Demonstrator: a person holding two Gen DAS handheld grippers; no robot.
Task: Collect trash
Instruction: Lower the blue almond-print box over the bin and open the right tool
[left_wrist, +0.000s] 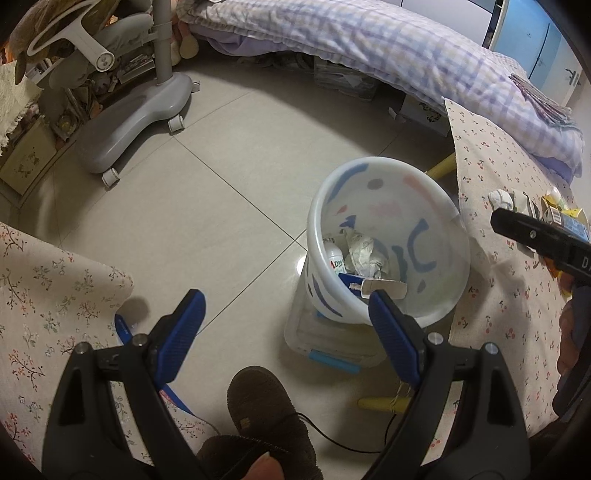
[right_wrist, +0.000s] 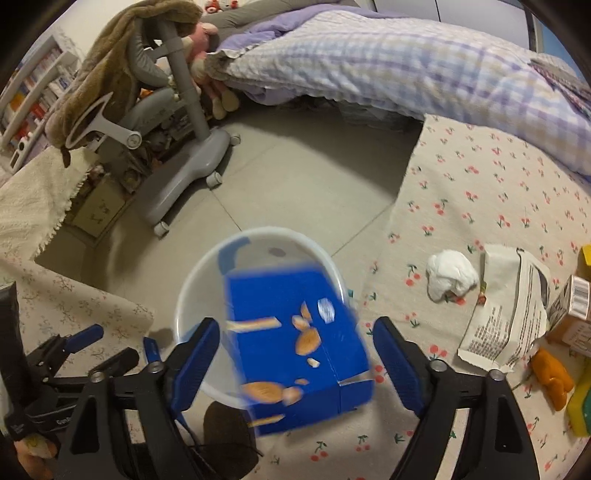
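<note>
A white trash bin (left_wrist: 388, 206) with coloured marks stands on the floor beside the cloth-covered table (left_wrist: 509, 295). It holds crumpled paper (left_wrist: 364, 254), a small bottle and a blue carton. My left gripper (left_wrist: 288, 314) is open and empty above the floor near the bin. My right gripper (right_wrist: 295, 347) is open. A blurred blue box (right_wrist: 295, 343) with almond pictures sits between its fingers, over the bin (right_wrist: 199, 280), touching neither finger. On the table lie a white crumpled tissue (right_wrist: 450, 277), a printed wrapper (right_wrist: 509, 314) and an orange piece (right_wrist: 554, 376).
A grey wheeled chair base (left_wrist: 136, 118) stands at the far left. A bed with a checked quilt (left_wrist: 369, 48) runs along the back. A clear plastic box (left_wrist: 328, 343) sits under the bin. A brown slipper (left_wrist: 266, 413) and a black cable lie near me.
</note>
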